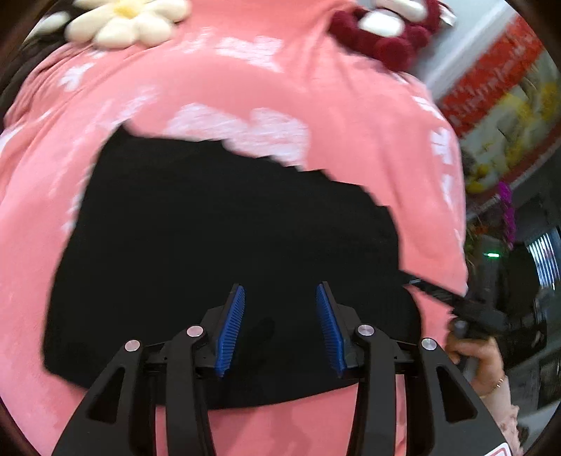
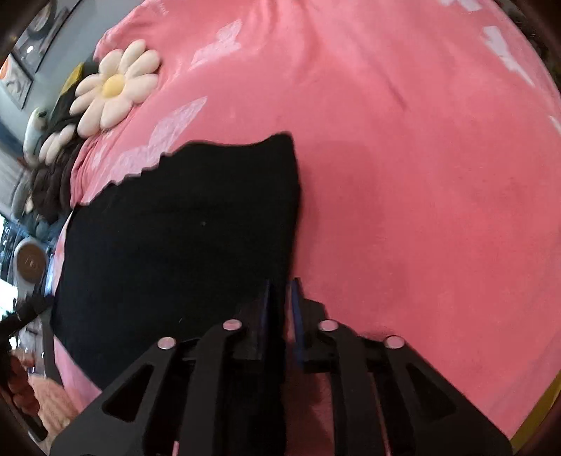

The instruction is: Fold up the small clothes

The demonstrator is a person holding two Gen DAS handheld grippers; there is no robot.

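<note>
A black garment (image 1: 228, 252) lies flat on a pink blanket (image 1: 350, 122). My left gripper (image 1: 280, 298) is open just above the garment's near part, its blue pads (image 1: 231, 326) apart with nothing between them. In the right wrist view the same garment (image 2: 182, 238) lies to the left. My right gripper (image 2: 282, 291) is shut on the garment's right edge, with black cloth pinched between the fingers. The right gripper also shows at the far right of the left wrist view (image 1: 427, 286), at the garment's right edge.
A cream flower-shaped cushion (image 2: 112, 87) lies at the blanket's far left, also in the left wrist view (image 1: 126, 21). A dark red plush (image 1: 389, 31) sits at the far edge. Shelves and room clutter (image 1: 508, 115) lie beyond the blanket's right side.
</note>
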